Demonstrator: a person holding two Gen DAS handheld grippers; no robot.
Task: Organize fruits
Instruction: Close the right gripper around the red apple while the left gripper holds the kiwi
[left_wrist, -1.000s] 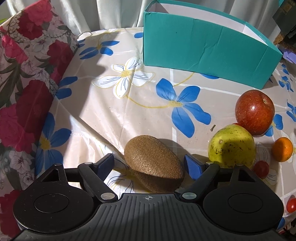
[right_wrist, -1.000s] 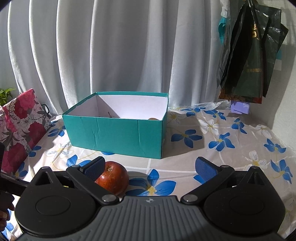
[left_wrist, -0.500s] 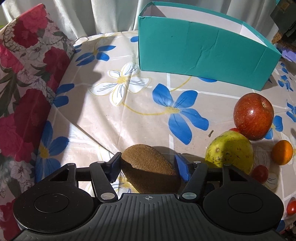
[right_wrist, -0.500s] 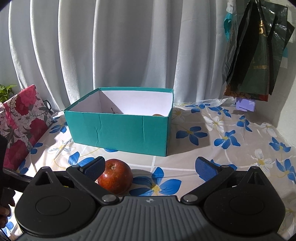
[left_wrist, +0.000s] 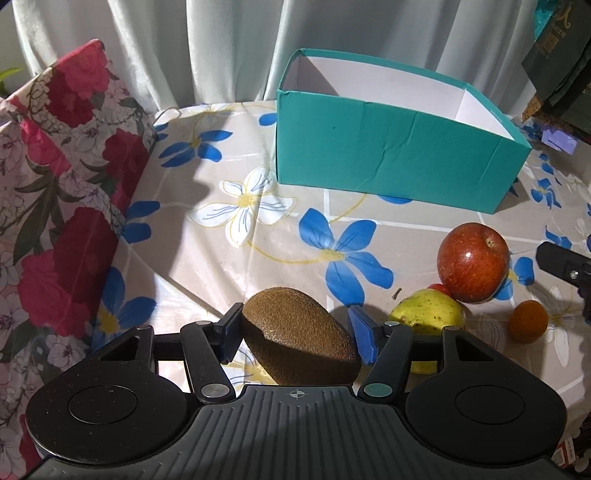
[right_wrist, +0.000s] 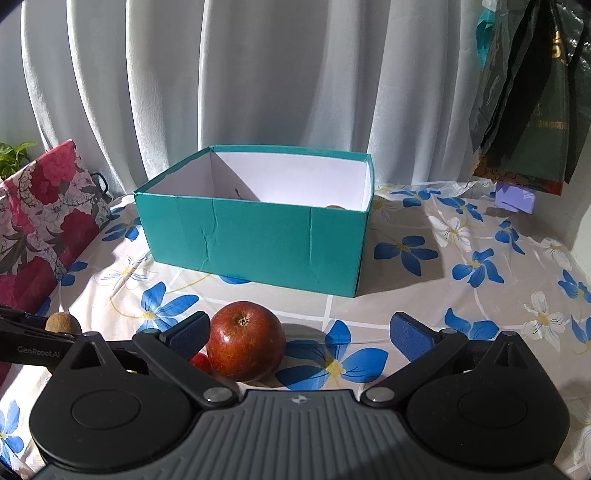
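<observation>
My left gripper (left_wrist: 297, 330) is shut on a brown kiwi (left_wrist: 299, 341) and holds it above the floral tablecloth. The kiwi also shows at the left of the right wrist view (right_wrist: 62, 322). A red apple (left_wrist: 472, 262) lies on the cloth in front of a teal box (left_wrist: 391, 162). My right gripper (right_wrist: 299, 332) is open, with the apple (right_wrist: 245, 345) between its fingers, close to the left finger. The teal box (right_wrist: 258, 240) holds a fruit, barely visible at its right wall. A yellow-green pear (left_wrist: 428, 314), a small orange (left_wrist: 527, 321) and a small red fruit (right_wrist: 201, 362) lie near the apple.
A floral red cushion (left_wrist: 62, 192) stands along the table's left edge. White curtains (right_wrist: 258, 81) hang behind the table. Dark bags (right_wrist: 532, 96) hang at the far right above a small purple object (right_wrist: 515, 197). The right gripper's finger shows at the right edge of the left wrist view (left_wrist: 563, 264).
My left gripper closed on the kiwi and lifted it, tilting up so the box's inside shows. My right gripper moved lower and nearer the apple.
</observation>
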